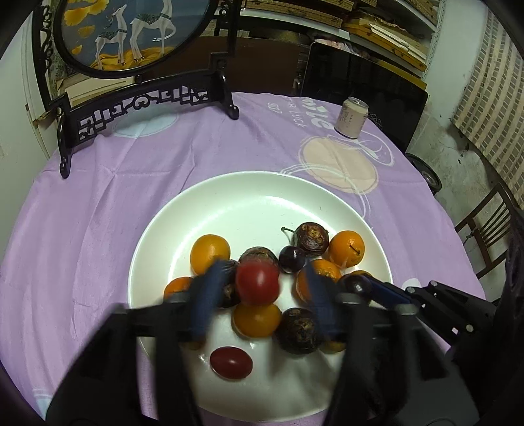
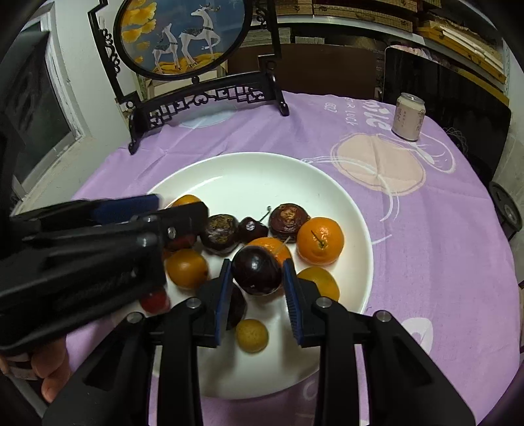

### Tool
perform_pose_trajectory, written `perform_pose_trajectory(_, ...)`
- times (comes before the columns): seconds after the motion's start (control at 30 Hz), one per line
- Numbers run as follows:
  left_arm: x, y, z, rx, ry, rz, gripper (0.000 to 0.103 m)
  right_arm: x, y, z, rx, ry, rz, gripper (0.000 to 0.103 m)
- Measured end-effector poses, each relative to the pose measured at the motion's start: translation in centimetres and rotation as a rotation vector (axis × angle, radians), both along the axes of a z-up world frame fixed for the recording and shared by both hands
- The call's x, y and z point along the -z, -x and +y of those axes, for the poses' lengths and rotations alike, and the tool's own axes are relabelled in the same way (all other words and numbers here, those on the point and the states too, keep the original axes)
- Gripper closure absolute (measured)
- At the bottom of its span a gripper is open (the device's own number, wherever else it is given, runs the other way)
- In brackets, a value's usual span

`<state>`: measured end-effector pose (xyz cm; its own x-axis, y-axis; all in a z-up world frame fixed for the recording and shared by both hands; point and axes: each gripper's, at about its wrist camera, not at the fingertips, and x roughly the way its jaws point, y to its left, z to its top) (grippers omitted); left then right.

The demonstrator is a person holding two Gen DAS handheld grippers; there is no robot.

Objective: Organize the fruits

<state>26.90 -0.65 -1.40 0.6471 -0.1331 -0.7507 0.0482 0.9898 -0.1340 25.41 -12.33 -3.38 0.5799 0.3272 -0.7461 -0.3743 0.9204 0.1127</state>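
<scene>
A white plate point(image 1: 229, 203) on the purple cloth holds several oranges, dark wrinkled fruits, cherries and red tomatoes. My left gripper point(image 1: 262, 281) is blurred and spread wide over the plate. A red tomato point(image 1: 257, 283) sits between its blue fingers, touching neither clearly. A second red tomato point(image 1: 231, 362) lies on the plate below. My right gripper point(image 2: 257, 278) stands around a dark cherry point(image 2: 257, 274), its left pad touching, a small gap at the right. The plate point(image 2: 249, 170) and the left gripper point(image 2: 131, 209) show in the right wrist view.
A black carved stand with a round deer painting point(image 1: 131, 29) stands at the back left of the table. A pink drink can point(image 1: 351, 117) stands at the back right. A wooden chair point(image 1: 488, 232) is off the table's right edge.
</scene>
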Motion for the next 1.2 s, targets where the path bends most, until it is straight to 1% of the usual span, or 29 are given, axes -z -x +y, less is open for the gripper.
perform_pose_trajectory(0.07,-0.3,0.3,0.0,-0.003,-0.012,-0.016,0.041,0.2,0.1,0.0,0.002,0.011,-0.003,0.063)
perform_pose_trajectory(0.1,-0.4,0.5,0.1,-0.007,-0.009,-0.021,0.041,0.2,0.2,-0.1,0.005,0.011,-0.007,0.053)
perform_pose_trajectory(0.13,-0.5,0.7,0.3,-0.01,-0.001,-0.026,0.041,0.2,0.3,-0.2,0.013,0.012,-0.016,0.046)
perform_pose_trajectory(0.2,-0.8,1.4,0.6,-0.017,0.013,-0.033,0.037,0.1,0.7,-0.5,0.025,0.023,-0.044,0.045)
perform_pose_trajectory(0.27,-1.0,2.7,1.1,-0.028,0.02,-0.044,0.034,0.2,1.3,-0.7,0.038,0.049,-0.077,0.042)
perform_pose_trajectory(0.33,-1.2,4.5,1.4,-0.03,0.025,-0.059,0.025,0.3,2.0,-1.1,0.045,0.05,-0.09,0.041)
perform_pose_trajectory(0.37,-1.4,5.7,1.7,-0.032,0.033,-0.073,0.017,0.4,2.3,-1.2,0.039,0.038,-0.087,0.039)
perform_pose_trajectory(0.4,-1.5,6.7,1.8,-0.032,0.037,-0.083,0.014,0.4,2.8,-1.4,0.035,0.023,-0.082,0.033)
perform_pose_trajectory(0.43,-1.7,8.2,1.9,-0.028,0.038,-0.098,0.013,0.4,3.2,-1.4,0.04,0.019,-0.083,0.022)
perform_pose_trajectory(0.47,-1.8,9.7,1.9,-0.024,0.031,-0.11,0.01,0.4,3.7,-1.5,0.05,0.02,-0.088,0.015)
perform_pose_trajectory(0.5,-1.9,11.1,1.8,-0.024,0.019,-0.124,0.008,0.3,4.3,-1.6,0.061,0.024,-0.094,0.006)
perform_pose_trajectory(0.53,-1.9,12.4,1.8,-0.025,0.003,-0.136,0.007,0.3,5.1,-1.7,0.068,0.027,-0.098,0.004)
perform_pose_trajectory(0.57,-1.7,14.2,1.6,-0.022,-0.026,-0.143,0.004,0.2,6.3,-1.7,0.062,0.03,-0.1,0.004)
perform_pose_trajectory(0.6,-1.7,15.1,1.4,-0.018,-0.039,-0.142,0.003,0.1,6.9,-1.7,0.058,0.034,-0.099,0.004)
perform_pose_trajectory(0.7,-1.1,18.6,0.7,0.007,-0.073,-0.132,0.003,0.2,10.3,-1.9,0.053,0.054,-0.099,0.004)
perform_pose_trajectory(0.87,-1.2,22.3,0.7,-0.006,-0.069,-0.133,0.002,0.9,15.2,-3.2,0.072,0.079,-0.069,0.004)
perform_pose_trajectory(1.03,-1.3,23.4,1.2,-0.05,-0.066,-0.142,0.002,0.8,17.5,-4.9,0.109,0.054,-0.044,0.004)
perform_pose_trajectory(1.2,-1.2,23.6,1.0,-0.056,-0.074,-0.146,0.002,-0.2,18.9,-5.0,0.107,0.049,-0.079,0.004)
